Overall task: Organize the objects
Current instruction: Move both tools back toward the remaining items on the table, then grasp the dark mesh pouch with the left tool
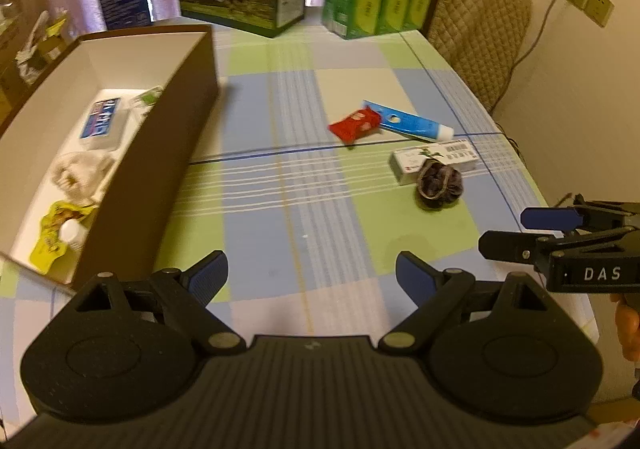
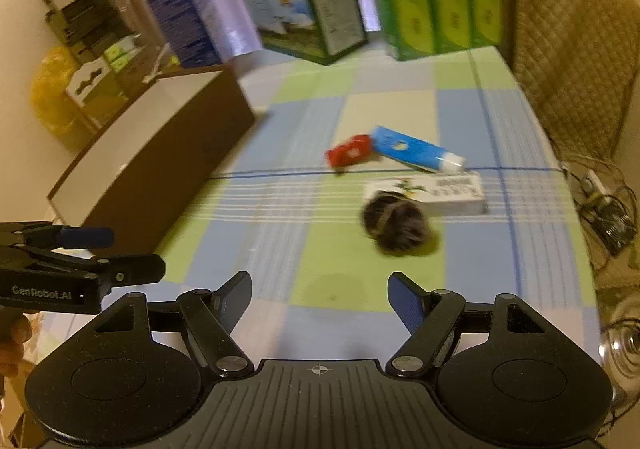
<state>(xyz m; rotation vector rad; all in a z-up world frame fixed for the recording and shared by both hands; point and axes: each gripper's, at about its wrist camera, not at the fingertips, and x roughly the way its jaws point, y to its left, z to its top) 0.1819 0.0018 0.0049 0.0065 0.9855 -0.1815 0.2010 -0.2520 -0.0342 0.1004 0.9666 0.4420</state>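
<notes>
Brown box [image 1: 160, 153] at the counter's left edge is part-filled; both your claws, left claw [image 1: 312, 277] and right claw [image 2: 320, 299], gape wide, empty. Next, likely: reach the dark scrunchie [image 2: 396, 225].

Both wrist cameras sit low over the near end of your checked tablecloth [image 1: 304, 185], looking forward and down the table.

Your left wrist view rides behind the left gripper [image 1: 312, 277], fingers spread, high enough to see into the brown box [image 1: 160, 153] at its left; your right gripper [image 1: 520, 231] pokes in at its right edge. Your right wrist view sits behind the right gripper [image 2: 320, 299], facing slightly left, seeing the box only from outside [image 2: 168, 169], with the left gripper [image 2: 120, 255] at its left edge. Both share the mid-table cluster: red packet [image 1: 355, 124] [image 2: 348, 151], blue tube [image 1: 412, 123] [image 2: 416, 149], white carton [image 1: 434, 161] [image 2: 440, 191], dark scrunchie [image 1: 439, 183] [image 2: 394, 225], plus far-end cartons.
</notes>
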